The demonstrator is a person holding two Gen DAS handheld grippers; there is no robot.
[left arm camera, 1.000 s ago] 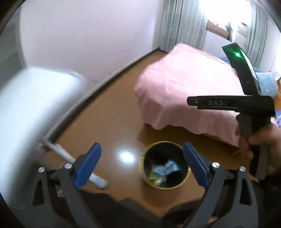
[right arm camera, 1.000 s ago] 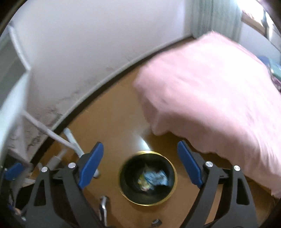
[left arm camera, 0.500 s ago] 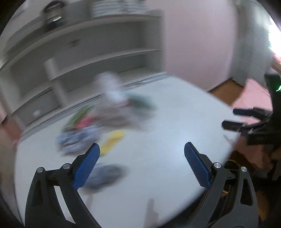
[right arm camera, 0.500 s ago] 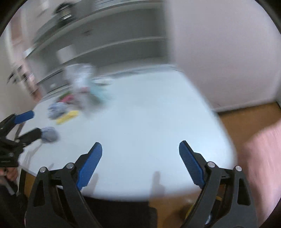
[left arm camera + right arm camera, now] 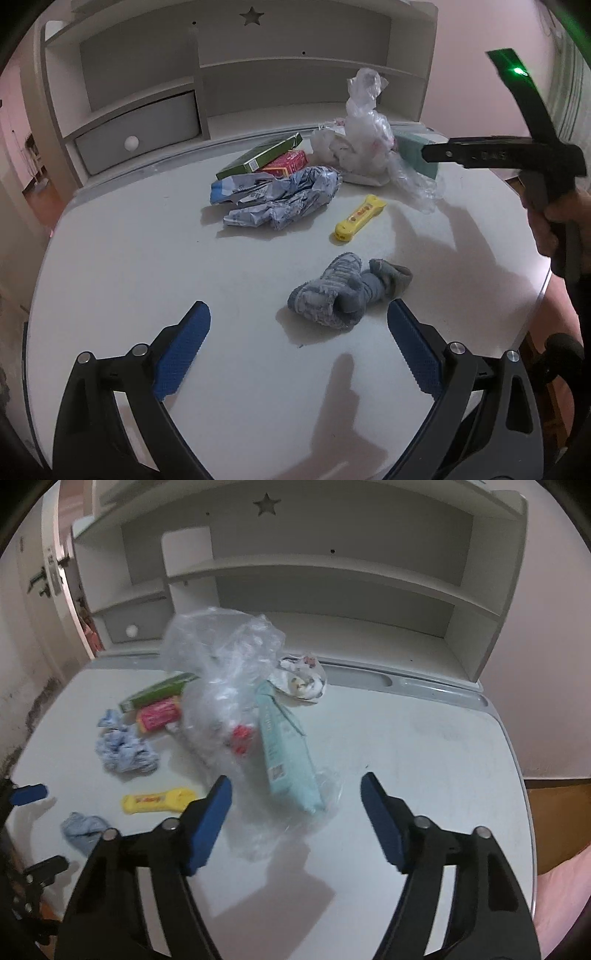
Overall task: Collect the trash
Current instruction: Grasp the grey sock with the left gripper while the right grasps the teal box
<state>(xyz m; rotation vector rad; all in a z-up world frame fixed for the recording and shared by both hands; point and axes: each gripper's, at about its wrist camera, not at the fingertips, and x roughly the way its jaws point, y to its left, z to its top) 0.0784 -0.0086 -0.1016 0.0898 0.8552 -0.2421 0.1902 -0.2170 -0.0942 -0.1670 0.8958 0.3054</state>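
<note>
The left gripper (image 5: pixel 297 347) hangs over the near part of the white desk (image 5: pixel 122 280) with its blue pads (image 5: pixel 183 347) spread wide and nothing between them. Just ahead of it, nearer the right pad, lies a balled grey-blue sock (image 5: pixel 343 291) flat on the desk. Farther on sits a yellow wrapper (image 5: pixel 360 220), and beyond that a crumpled blue-white wrapper (image 5: pixel 280 197). Behind that wrapper lie a green box (image 5: pixel 260 157) and a red pack (image 5: pixel 284 164), touching each other. To their right a clear plastic bag (image 5: pixel 365 125) stands in a heap, with a teal carton (image 5: pixel 417 151) beside it. The right gripper (image 5: pixel 295 816) hovers over the same desk, its pads (image 5: pixel 208 823) also wide apart and holding nothing. The bag (image 5: pixel 225 686) rises directly ahead of its left pad, and the teal carton (image 5: pixel 288 753) lies against the bag, pointing toward the gap between the fingers. Left of the bag are the yellow wrapper (image 5: pixel 159 799), the crumpled wrapper (image 5: pixel 123 753), the red pack (image 5: pixel 159 716) and the green box (image 5: pixel 159 692); the sock (image 5: pixel 83 829) lies at the left edge near the other gripper's tips. A small patterned wrapper (image 5: pixel 303 679) rests behind the carton, by the shelf unit (image 5: pixel 332 572) at the desk's back.
</note>
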